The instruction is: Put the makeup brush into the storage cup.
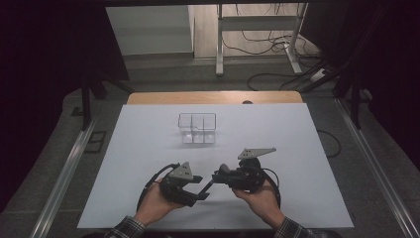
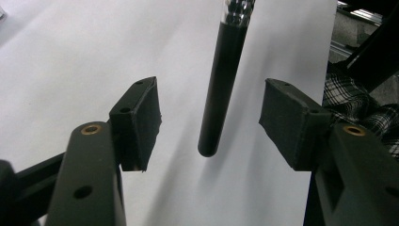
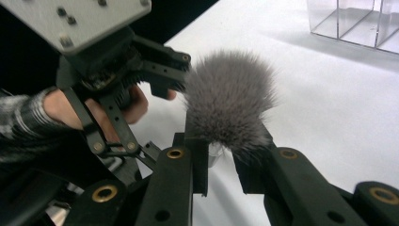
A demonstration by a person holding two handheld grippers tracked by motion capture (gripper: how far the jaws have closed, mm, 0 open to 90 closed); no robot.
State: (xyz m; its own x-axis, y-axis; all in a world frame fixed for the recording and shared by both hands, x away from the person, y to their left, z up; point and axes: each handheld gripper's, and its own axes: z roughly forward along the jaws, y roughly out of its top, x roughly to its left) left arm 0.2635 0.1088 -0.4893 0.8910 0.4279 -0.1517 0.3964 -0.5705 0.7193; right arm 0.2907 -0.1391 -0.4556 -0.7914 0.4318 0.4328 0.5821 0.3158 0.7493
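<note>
My left gripper (image 1: 198, 188) points toward my right one, its jaws parted and pressing on nothing. My right gripper (image 1: 218, 177) faces left, jaws clamped tight. Both hands hold low over the near edge.

Black claws (image 1: 200, 191) — grey plates, plaid sleeves (image 1: 126, 229)

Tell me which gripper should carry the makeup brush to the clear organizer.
Right. The right gripper has its jaws clamped at the base of the makeup brush's bristles, while the left gripper stands open, pads clear of the handle. The clear organizer lies ahead of both.
</note>
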